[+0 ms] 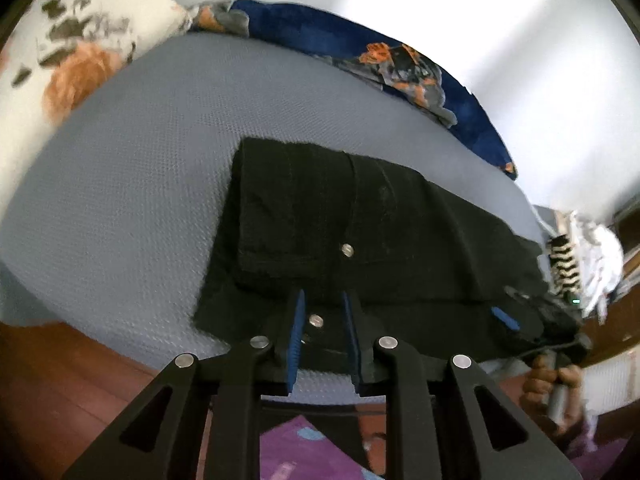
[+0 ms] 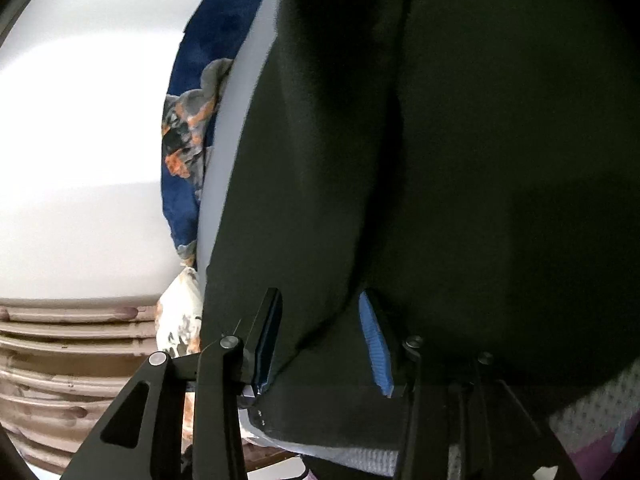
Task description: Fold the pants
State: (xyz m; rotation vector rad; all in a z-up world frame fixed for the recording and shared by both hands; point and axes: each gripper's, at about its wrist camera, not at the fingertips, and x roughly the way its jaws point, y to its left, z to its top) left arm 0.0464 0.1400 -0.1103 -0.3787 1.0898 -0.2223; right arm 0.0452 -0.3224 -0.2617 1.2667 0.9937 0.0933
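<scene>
Black pants (image 1: 360, 232) lie partly folded on a grey bed (image 1: 140, 168), waistband end toward me, with two metal buttons showing. My left gripper (image 1: 322, 300) is open, its blue-padded fingers straddling the near waistband edge around one button. My right gripper (image 1: 508, 318) shows at the right end of the pants in the left wrist view. In the right wrist view the pants (image 2: 460, 160) fill the frame and my right gripper (image 2: 320, 296) is open with black cloth between its blue pads.
A floral pillow (image 1: 72, 48) lies at the bed's far left. A blue patterned blanket (image 1: 380, 56) runs along the far edge by the white wall. Clothes (image 1: 588, 256) pile at the right. Wooden floor (image 1: 48, 380) and a purple mat (image 1: 312, 452) lie below.
</scene>
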